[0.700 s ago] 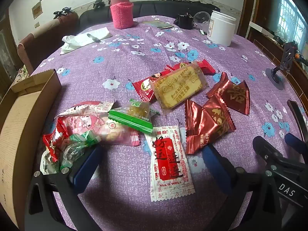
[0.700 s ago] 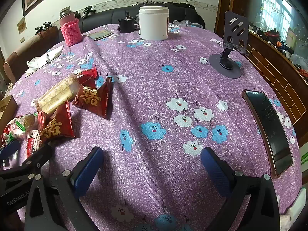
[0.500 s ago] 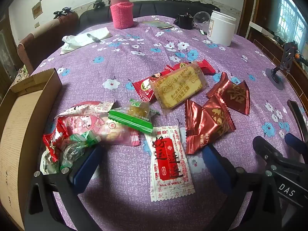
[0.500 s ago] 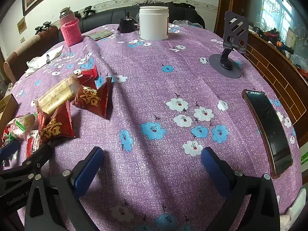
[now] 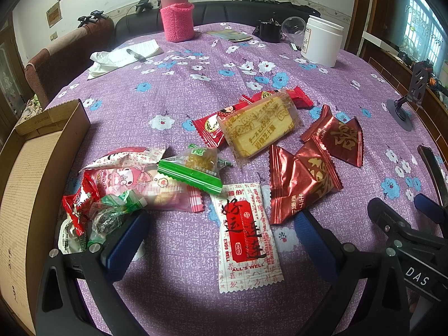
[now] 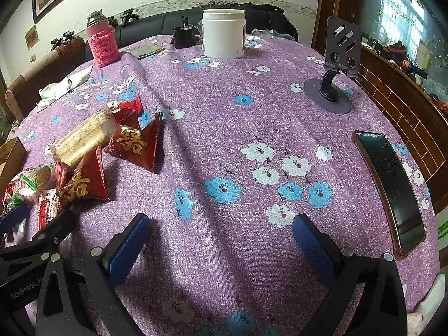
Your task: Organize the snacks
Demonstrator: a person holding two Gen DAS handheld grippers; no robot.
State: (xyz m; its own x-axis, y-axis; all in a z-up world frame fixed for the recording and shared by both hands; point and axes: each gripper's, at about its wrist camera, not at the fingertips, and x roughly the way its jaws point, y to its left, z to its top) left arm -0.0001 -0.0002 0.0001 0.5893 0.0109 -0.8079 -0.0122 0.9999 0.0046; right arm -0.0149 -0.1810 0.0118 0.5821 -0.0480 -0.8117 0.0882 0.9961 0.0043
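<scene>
Several wrapped snacks lie on the purple flowered tablecloth (image 5: 196,89). A white and red packet (image 5: 246,235) lies between the fingers of my open, empty left gripper (image 5: 221,232). Beyond it are a green packet (image 5: 193,172), a pink packet (image 5: 134,179), a yellow biscuit pack (image 5: 260,128) and two dark red foil pouches (image 5: 302,182) (image 5: 341,140). Small candies (image 5: 103,215) lie by my left finger. A cardboard box (image 5: 30,168) stands at the left. My right gripper (image 6: 221,238) is open and empty over bare cloth, right of the pouches (image 6: 134,145).
A phone (image 6: 392,187) lies at the right table edge. A phone stand (image 6: 333,84), a white jar (image 6: 224,33), a pink-sleeved flask (image 5: 176,14) and paper with a pen (image 5: 126,56) sit farther back. A sofa runs behind the table.
The cardboard box at the left has shifted slightly in the left wrist view. Both grippers stay open and nearly still.
</scene>
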